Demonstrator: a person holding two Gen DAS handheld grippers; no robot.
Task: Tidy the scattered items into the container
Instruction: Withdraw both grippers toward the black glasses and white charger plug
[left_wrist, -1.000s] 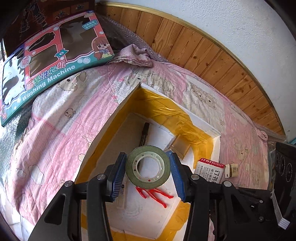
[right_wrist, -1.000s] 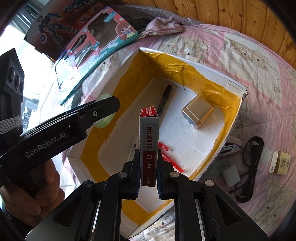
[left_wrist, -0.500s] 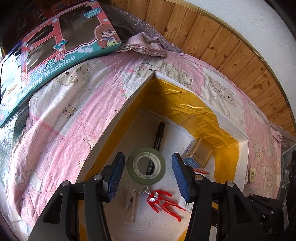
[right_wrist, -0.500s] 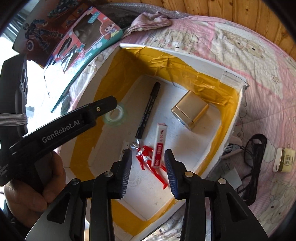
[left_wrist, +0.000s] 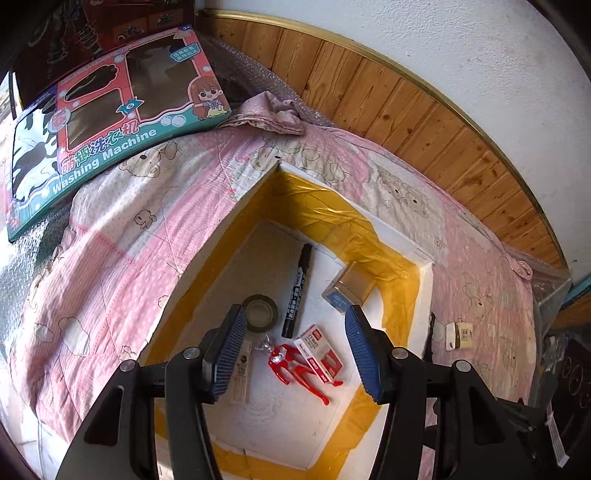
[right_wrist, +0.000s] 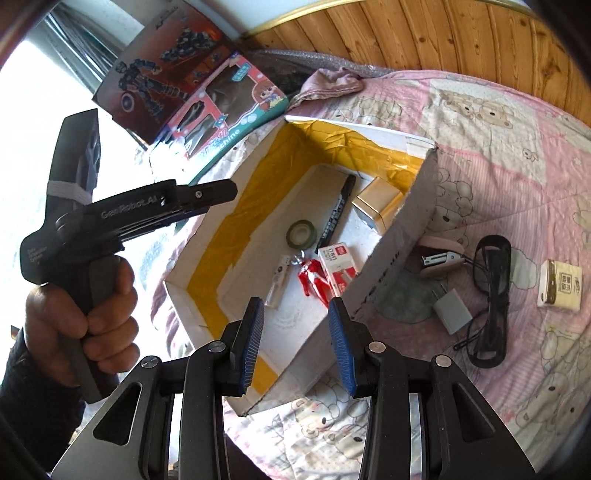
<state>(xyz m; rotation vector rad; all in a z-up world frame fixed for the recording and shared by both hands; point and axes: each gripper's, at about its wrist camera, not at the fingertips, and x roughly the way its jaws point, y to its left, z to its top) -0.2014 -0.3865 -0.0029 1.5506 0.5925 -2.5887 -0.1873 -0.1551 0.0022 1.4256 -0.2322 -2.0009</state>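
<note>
Both the left gripper (left_wrist: 295, 347) and right gripper (right_wrist: 296, 343) gape empty above the box (right_wrist: 391, 236); marker (left_wrist: 297, 291) lies lengthwise.

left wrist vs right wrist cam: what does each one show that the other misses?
Left wrist only: the white wall above the wood panelling.

Right wrist only: the stapler, grey charger and black glasses lying on the quilt outside the box, the robot toy box, and the hand holding the left gripper.

Both: the yellow-taped box holding the tape roll, marker, red figure, staples box and gold tin; also the small tissue pack.
</note>
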